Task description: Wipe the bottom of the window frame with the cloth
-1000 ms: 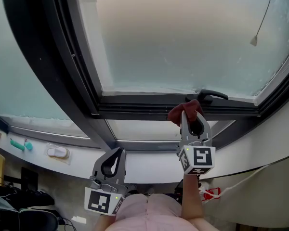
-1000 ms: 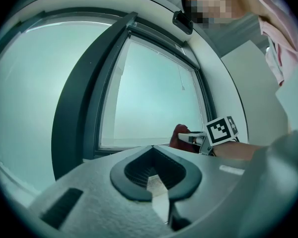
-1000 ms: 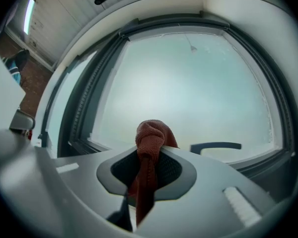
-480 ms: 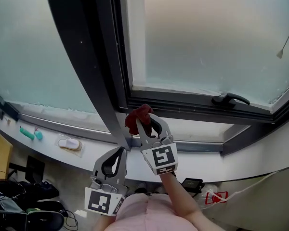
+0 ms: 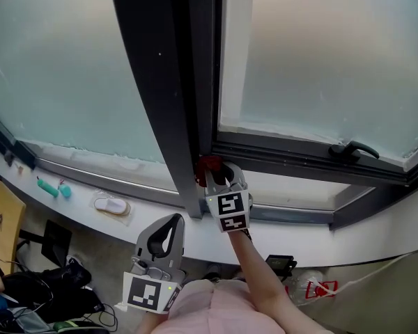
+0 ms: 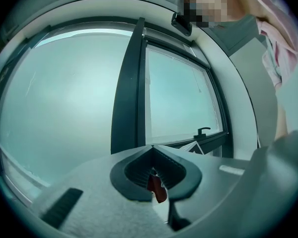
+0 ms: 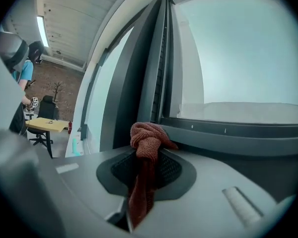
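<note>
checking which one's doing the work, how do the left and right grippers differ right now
The right gripper is shut on the red cloth; the left gripper is shut on nothing. The right is up at the bottom corner of the window frame; the left hangs low, near the person's body. Both carry marker cubes.

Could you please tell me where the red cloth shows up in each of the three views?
Head view: the red cloth sits bunched just above the right gripper, at the foot of the dark mullion.
Left gripper view: only a small red patch low centre, through the jaw opening, probably the cloth.
Right gripper view: centre, the cloth knotted and clamped between the jaws.
Shared landmark: the dark mullion.
</note>
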Demonstrator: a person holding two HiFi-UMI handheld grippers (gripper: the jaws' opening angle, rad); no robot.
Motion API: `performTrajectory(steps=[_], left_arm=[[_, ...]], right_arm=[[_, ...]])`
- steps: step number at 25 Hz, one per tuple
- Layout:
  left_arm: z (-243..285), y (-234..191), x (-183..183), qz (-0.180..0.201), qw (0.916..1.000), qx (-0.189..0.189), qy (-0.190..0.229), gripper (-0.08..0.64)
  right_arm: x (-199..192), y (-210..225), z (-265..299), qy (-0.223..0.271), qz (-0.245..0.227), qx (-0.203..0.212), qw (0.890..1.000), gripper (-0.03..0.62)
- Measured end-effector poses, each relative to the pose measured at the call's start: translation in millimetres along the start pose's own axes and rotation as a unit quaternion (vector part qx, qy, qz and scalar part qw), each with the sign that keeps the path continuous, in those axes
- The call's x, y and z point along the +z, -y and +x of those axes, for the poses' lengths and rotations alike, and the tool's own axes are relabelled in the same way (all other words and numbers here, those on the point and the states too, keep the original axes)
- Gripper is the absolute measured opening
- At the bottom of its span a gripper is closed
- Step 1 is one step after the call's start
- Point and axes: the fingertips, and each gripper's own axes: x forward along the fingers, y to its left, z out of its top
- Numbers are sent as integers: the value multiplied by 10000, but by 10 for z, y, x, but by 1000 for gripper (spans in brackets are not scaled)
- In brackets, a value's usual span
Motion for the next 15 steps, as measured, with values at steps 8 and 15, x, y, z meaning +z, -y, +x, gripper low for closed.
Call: performTrajectory(steps=[8,15], left_arm=[[28,-51,-2,-48,10000,-7,42,-6],[96,89,22,-76,9998,-145,63,-6]], right_arm=[[-2,15,-14,11,-124,-68,9999,69],[-32,133,-142,-3,-143,-130,9998,67]])
